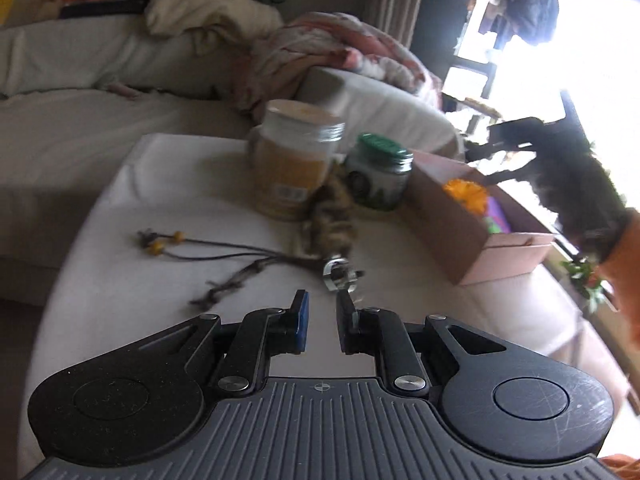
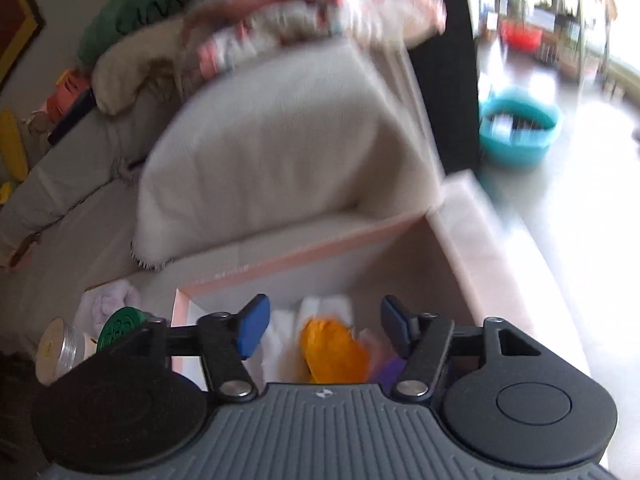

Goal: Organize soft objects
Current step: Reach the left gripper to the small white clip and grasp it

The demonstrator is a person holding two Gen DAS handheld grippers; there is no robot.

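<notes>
A furry striped tail charm [image 1: 330,220] with a metal clasp [image 1: 338,276] and beaded cords [image 1: 168,242] lies on the white padded surface [image 1: 120,280]. My left gripper [image 1: 322,304] hovers just short of the clasp, its jaws a narrow gap apart with nothing between them. To the right stands a pink cardboard box [image 1: 444,224] holding an orange soft thing [image 1: 468,194]. My right gripper [image 2: 323,308] is open above the box [image 2: 304,256]; the orange soft thing [image 2: 332,352] lies below it, clear of both pads, beside white cloth [image 2: 326,304] and something purple [image 2: 390,368].
A yellow jar [image 1: 292,160] and a green-lidded jar [image 1: 378,176] stand behind the charm. An orange sleeve [image 1: 624,248] reaches over the box from the right. A sofa cushion [image 2: 272,152] rises behind the box, with pillows and a blanket [image 1: 340,44] beyond. A teal basin [image 2: 520,132] sits on the floor.
</notes>
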